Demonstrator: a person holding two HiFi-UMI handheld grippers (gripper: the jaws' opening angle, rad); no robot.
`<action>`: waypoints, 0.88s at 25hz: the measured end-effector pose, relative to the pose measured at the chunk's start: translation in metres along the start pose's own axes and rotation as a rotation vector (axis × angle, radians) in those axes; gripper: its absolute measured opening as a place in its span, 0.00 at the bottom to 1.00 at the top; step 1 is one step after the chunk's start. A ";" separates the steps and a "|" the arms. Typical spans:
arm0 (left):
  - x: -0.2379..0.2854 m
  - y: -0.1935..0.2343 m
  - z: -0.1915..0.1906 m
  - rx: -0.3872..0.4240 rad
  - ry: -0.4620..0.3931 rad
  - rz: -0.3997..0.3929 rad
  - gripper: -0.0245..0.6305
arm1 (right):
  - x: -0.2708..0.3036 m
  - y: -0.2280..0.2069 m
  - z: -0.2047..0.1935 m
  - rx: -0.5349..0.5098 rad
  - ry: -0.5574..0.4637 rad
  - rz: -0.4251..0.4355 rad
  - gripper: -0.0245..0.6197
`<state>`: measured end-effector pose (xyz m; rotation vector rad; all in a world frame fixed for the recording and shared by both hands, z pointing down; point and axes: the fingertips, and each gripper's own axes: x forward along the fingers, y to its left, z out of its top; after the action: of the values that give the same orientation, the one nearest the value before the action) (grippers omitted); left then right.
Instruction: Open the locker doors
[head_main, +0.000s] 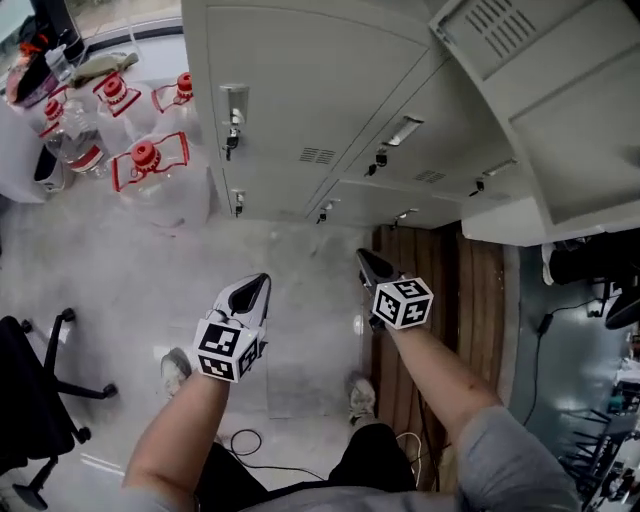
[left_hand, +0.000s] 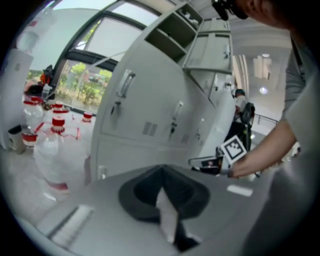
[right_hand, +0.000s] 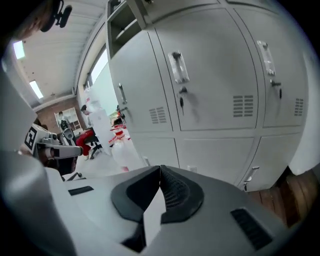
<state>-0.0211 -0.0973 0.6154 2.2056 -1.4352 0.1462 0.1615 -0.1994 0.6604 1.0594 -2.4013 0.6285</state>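
Observation:
A bank of grey metal lockers (head_main: 300, 100) stands ahead, its doors closed, with lever handles (head_main: 232, 115) and vent slots. At the upper right one locker door (head_main: 560, 110) hangs open. My left gripper (head_main: 256, 288) is held low in front of the lockers, shut and empty, well short of them. My right gripper (head_main: 366, 262) is beside it, also shut with nothing in it. In the right gripper view the jaws (right_hand: 160, 171) point at closed doors (right_hand: 215, 75) with a handle (right_hand: 178, 67). In the left gripper view the jaws (left_hand: 161, 170) face the lockers (left_hand: 150, 100) too.
Large water bottles (head_main: 150, 170) with red caps stand on the floor left of the lockers. A black office chair (head_main: 30, 400) is at the lower left. A wooden floor strip (head_main: 440, 270) runs under the right lockers. A cable (head_main: 245, 445) lies by the person's feet.

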 end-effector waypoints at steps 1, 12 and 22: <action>0.018 0.008 -0.021 -0.003 0.005 -0.006 0.04 | 0.019 -0.012 -0.018 -0.007 0.001 -0.009 0.05; 0.146 0.089 -0.152 0.003 0.046 -0.044 0.04 | 0.177 -0.097 -0.099 -0.118 -0.012 -0.110 0.05; 0.180 0.108 -0.192 -0.013 0.071 -0.101 0.04 | 0.242 -0.113 -0.084 -0.156 -0.008 -0.174 0.27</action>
<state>-0.0031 -0.1913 0.8831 2.2340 -1.2805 0.1786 0.1172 -0.3570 0.8874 1.1876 -2.2908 0.3722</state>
